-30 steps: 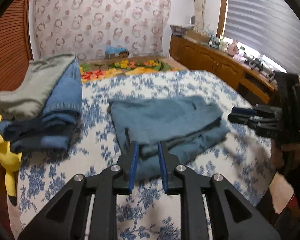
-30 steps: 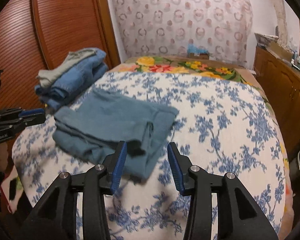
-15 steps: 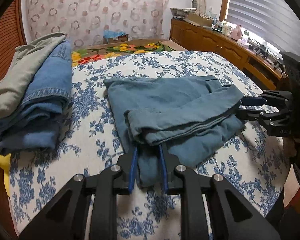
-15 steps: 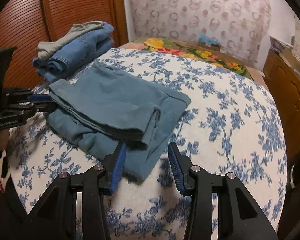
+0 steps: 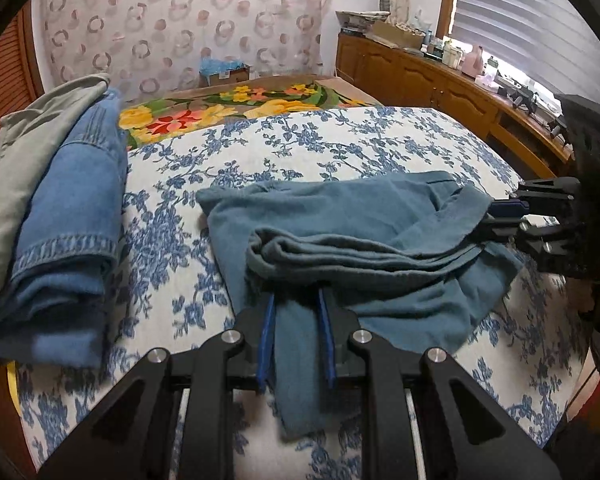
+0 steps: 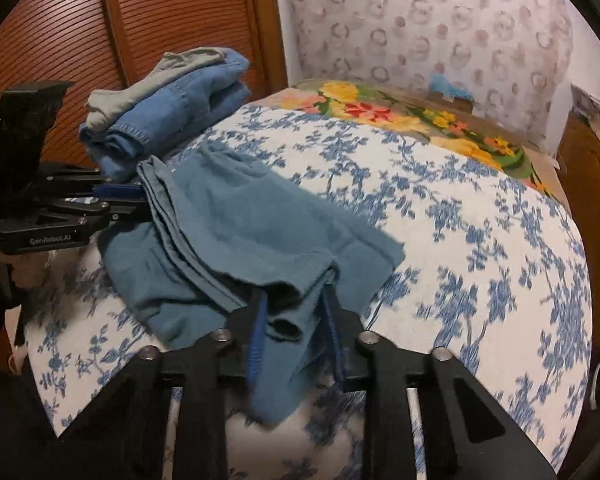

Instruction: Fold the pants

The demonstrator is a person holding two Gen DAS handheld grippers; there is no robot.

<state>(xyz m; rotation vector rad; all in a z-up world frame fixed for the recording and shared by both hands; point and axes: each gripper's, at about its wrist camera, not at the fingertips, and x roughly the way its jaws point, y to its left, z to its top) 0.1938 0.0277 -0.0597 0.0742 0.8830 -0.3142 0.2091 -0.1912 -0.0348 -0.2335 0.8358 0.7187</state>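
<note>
Left to right across the bed. At the far left, a stack of folded clothes rests on the bedspread, a grey garment on top of blue denim ones, well apart from the work.

The left gripper points steeply down toward the near edge of the bed. Its jaws are clenched on the near left corner of the blue pants; cloth fills the narrow gap between the blue pads and hangs below them over the mattress edge.

The pants lie in the middle of the bedspread, doubled into several layers, the folded edge running between the two grippers and the rest spread flat behind it.

The right gripper likewise points steeply down at the near right corner of the pants. Its jaws are closing, with a bunched fold of the cloth between the pads and a flap drooping beneath them. In the left view it reaches in level from the right side, its tips touching the pants' edge.
</note>
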